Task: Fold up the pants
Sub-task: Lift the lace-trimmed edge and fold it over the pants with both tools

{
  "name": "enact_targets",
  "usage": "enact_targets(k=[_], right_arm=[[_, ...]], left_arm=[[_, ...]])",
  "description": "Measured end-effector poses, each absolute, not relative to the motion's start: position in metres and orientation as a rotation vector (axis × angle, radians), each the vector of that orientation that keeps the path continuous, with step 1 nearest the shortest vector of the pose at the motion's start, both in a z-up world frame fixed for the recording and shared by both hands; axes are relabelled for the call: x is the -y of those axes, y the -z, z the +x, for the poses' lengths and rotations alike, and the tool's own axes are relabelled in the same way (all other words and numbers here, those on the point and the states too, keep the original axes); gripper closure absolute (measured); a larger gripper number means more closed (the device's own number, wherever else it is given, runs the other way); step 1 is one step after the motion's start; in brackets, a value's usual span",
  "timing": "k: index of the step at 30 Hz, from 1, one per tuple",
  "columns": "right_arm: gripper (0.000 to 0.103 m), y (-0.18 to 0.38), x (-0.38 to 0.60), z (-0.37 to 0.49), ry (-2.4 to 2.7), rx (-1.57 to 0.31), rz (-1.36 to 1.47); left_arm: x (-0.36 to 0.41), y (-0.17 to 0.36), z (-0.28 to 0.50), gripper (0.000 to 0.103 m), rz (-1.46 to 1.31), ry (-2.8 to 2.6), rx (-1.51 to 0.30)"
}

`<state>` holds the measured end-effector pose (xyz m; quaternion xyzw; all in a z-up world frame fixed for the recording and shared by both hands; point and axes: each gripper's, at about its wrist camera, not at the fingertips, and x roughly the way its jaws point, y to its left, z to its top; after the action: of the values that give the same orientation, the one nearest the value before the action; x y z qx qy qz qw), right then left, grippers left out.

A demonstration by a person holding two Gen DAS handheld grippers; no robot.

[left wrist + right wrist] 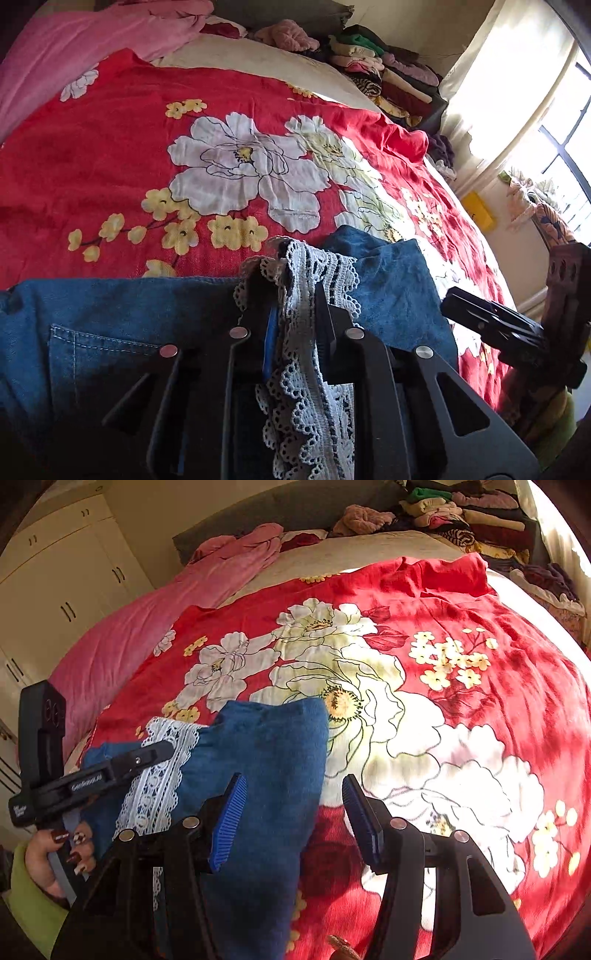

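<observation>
Blue denim pants (pixel 122 314) with a white lace hem (pixel 306 369) lie on a red floral bedspread (pixel 147 155). My left gripper (pixel 291 295) is shut on the lace hem and holds it up, with lace draped between the fingers. In the right wrist view the left gripper (pixel 162 749) sits on the lace band (pixel 159 786) at the left. My right gripper (pixel 293 794) is open and empty, hovering over the edge of the folded blue pant leg (pixel 266 775). It also shows at the right of the left wrist view (pixel 450 299).
A pink blanket (pixel 122 642) lies along the bed's left side. Stacks of folded clothes (pixel 469 520) sit at the bed's far right corner. White cupboards (pixel 55 576) stand to the left, a bright window (pixel 554 122) to the right.
</observation>
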<state>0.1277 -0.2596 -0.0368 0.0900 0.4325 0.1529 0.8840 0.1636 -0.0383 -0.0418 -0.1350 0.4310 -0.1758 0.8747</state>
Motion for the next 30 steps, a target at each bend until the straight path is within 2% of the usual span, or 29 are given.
enact_targets(k=[3,5,13,15,16,18,19,20,22,25,30], right_arm=[[0.054,0.049,0.255,0.154,-0.32,-0.929,0.184],[0.087,0.06,0.252,0.161,-0.354,-0.958,0.185],[0.09,0.069,0.255,0.149,-0.294,-0.928,0.136],[0.088,0.066,0.255,0.146,-0.283,-0.925,0.136],[0.084,0.063,0.255,0.143,-0.275,-0.92,0.134],[0.071,0.057,0.256,0.137,-0.268,-0.902,0.147],[0.059,0.053,0.258,0.134,-0.269,-0.892,0.158],[0.053,0.05,0.26,0.129,-0.27,-0.881,0.166],[0.053,0.043,0.263,0.122,-0.268,-0.863,0.17],[0.045,0.033,0.267,0.109,-0.271,-0.834,0.184],[0.044,0.025,0.269,0.088,-0.291,-0.818,0.205]], left_arm=[[0.04,0.035,0.161,0.093,-0.252,0.376,-0.872],[0.039,0.037,0.162,0.093,-0.237,0.375,-0.869],[0.04,0.053,0.163,0.09,-0.212,0.356,-0.897],[0.039,0.052,0.162,0.088,-0.203,0.351,-0.897],[0.039,0.05,0.161,0.087,-0.198,0.347,-0.897],[0.038,0.047,0.158,0.086,-0.191,0.339,-0.893],[0.038,0.046,0.157,0.084,-0.184,0.334,-0.889],[0.037,0.044,0.155,0.082,-0.173,0.326,-0.886],[0.037,0.043,0.152,0.077,-0.157,0.315,-0.884],[0.036,0.038,0.147,0.074,-0.141,0.308,-0.875],[0.038,0.029,0.133,0.06,-0.093,0.294,-0.852]])
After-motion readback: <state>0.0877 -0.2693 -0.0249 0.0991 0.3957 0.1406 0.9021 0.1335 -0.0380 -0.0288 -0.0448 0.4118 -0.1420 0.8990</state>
